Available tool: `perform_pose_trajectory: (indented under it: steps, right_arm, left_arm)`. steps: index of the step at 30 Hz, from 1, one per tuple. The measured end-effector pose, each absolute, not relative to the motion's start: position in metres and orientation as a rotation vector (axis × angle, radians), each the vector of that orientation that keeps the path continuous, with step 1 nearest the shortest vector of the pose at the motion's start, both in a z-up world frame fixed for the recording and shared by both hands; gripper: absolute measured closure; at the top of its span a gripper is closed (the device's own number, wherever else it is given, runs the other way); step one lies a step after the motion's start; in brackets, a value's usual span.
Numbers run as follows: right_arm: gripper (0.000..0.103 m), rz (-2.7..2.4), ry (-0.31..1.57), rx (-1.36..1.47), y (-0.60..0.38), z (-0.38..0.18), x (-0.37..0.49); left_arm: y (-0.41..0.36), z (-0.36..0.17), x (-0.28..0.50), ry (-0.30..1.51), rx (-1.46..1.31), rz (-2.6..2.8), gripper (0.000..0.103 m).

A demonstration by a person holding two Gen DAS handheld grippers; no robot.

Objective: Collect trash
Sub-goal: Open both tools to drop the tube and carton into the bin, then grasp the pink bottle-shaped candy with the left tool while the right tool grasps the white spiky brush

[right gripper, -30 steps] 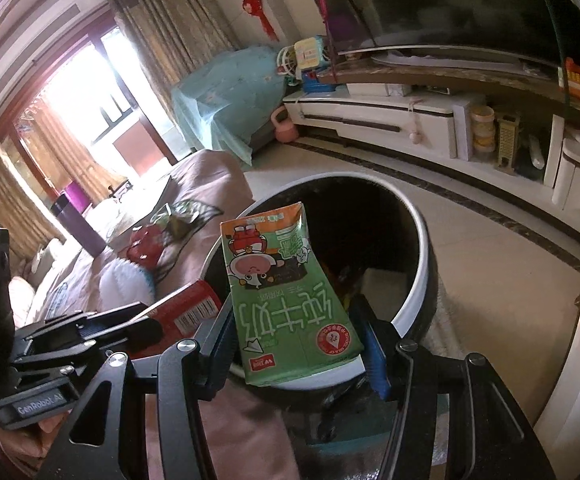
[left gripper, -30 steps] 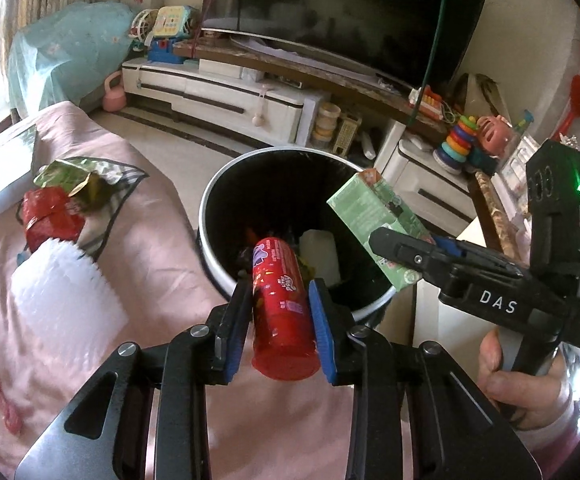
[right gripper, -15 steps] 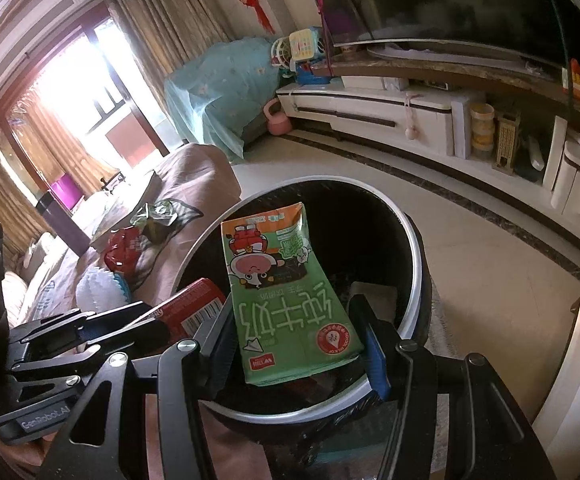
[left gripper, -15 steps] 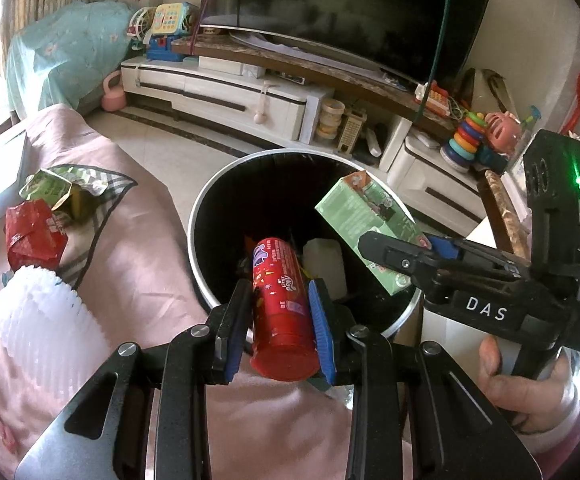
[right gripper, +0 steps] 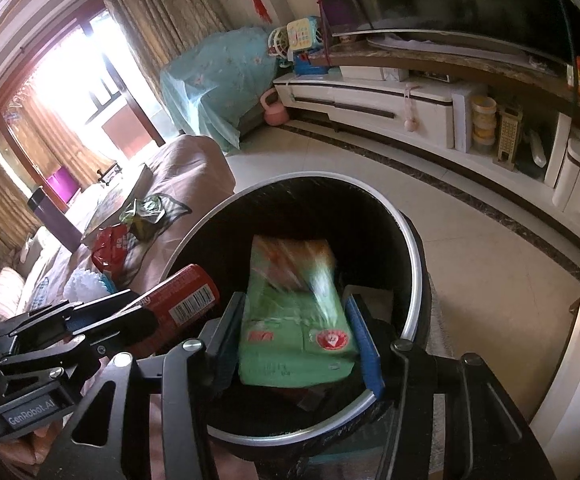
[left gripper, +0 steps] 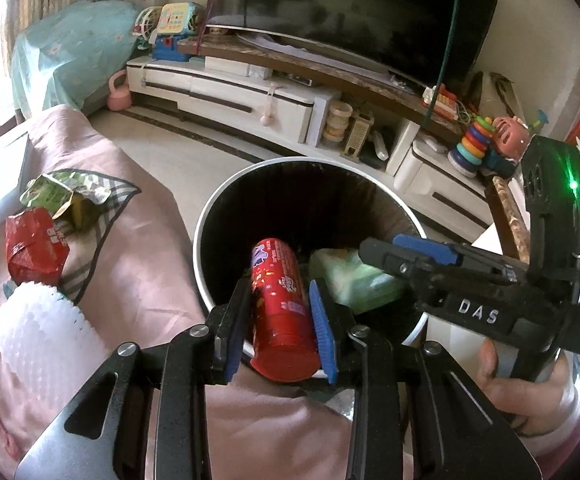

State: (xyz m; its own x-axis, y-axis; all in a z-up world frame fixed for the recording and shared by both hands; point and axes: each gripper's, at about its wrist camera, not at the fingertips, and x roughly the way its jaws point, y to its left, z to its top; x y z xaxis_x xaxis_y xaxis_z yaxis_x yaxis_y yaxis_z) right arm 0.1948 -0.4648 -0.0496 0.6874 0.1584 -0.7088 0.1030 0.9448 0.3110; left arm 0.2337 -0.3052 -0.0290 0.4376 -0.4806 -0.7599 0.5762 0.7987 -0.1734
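Note:
My left gripper [left gripper: 280, 330] is shut on a red can [left gripper: 280, 308], held tilted over the near rim of a round black trash bin [left gripper: 226, 200]. The can also shows in the right wrist view [right gripper: 182, 300]. My right gripper [right gripper: 294, 336] stands open over the bin [right gripper: 414, 256]. A green milk carton [right gripper: 296, 316] is motion-blurred between its spread jaws, dropping into the bin. In the left wrist view the carton [left gripper: 354, 280] is a green blur inside the bin, beside the right gripper [left gripper: 422, 258].
A pink-covered sofa [left gripper: 138, 264] lies left of the bin and carries a red wrapper [left gripper: 34, 244], a green packet [left gripper: 56, 196] and a white ribbed object [left gripper: 46, 340]. A white TV cabinet [left gripper: 250, 96] with toys stands behind. A white table edge [right gripper: 570, 380] is at right.
The right gripper has opened and let go of the green carton, which is falling into the bin. Both grippers moved further over the bin. The left still grips the can.

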Motion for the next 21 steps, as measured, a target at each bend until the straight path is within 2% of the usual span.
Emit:
perform_pose_trajectory:
  steps: [1,2,3,6,9,13,21]
  right_arm:
    - [0.049,0.031,0.813,0.344,-0.465,-0.049,0.195]
    - [0.049,0.033,0.808,0.347,-0.465,-0.048,0.194]
    - [0.049,0.039,0.806,0.348,-0.465,-0.047,0.193]
    - [0.043,0.045,0.796,0.357,-0.462,-0.046,0.19]
    - [0.033,0.051,0.785,0.37,-0.456,-0.045,0.185]
    - [0.019,0.071,0.757,0.389,-0.443,-0.041,0.174]
    - [0.013,0.13,0.733,0.386,-0.405,-0.035,0.157]
  left_arm:
    - [-0.303,-0.028,0.233,0.905,0.114,-0.652,0.053]
    - [-0.3,-0.027,0.231,0.897,0.108,-0.642,0.039]
    - [-0.295,-0.024,0.228,0.881,0.102,-0.634,0.035]
    - [-0.282,-0.018,0.22,0.854,0.099,-0.623,0.032]
    - [-0.266,-0.015,0.211,0.835,0.09,-0.601,0.028]
    - [-0.24,-0.018,0.203,0.837,0.066,-0.568,0.027]
    - [-0.184,-0.032,0.187,0.864,0.004,-0.492,0.027]
